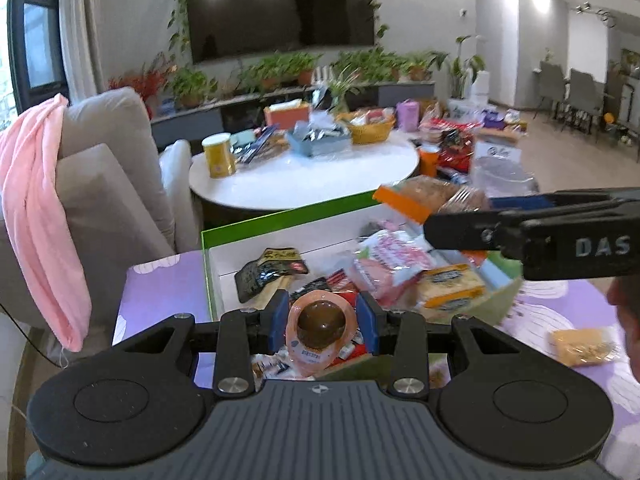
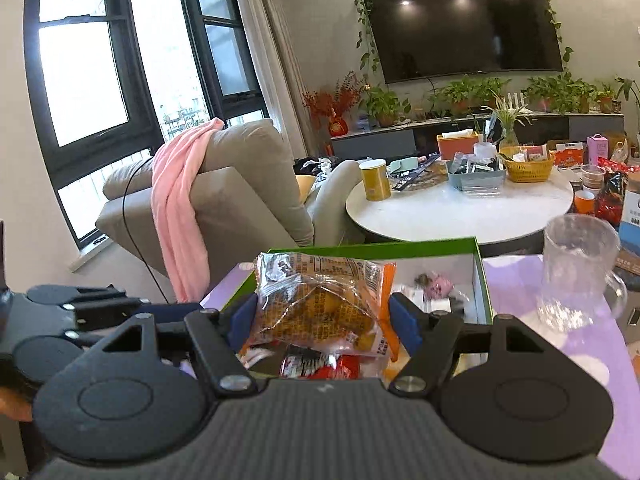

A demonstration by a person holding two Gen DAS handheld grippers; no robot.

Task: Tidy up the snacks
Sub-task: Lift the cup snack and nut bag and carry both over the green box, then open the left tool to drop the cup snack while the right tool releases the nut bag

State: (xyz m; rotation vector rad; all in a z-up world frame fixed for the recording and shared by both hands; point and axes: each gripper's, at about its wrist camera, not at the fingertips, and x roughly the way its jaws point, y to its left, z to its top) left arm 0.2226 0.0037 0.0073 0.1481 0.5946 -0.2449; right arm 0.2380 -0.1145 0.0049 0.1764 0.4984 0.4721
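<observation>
We see glossy plastic snack wrappers (image 2: 320, 304), a clear glass mug (image 2: 576, 272), and pink soft cloth (image 2: 180, 216).

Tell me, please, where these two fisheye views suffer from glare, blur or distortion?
Left wrist view: ceiling lights glare on the dark TV, the right gripper and its orange-edged packet look slightly smeared, and the room's edges bow. Right wrist view: the window is blown out white, its frames curve strongly, and the clear cup looks soft.
</observation>
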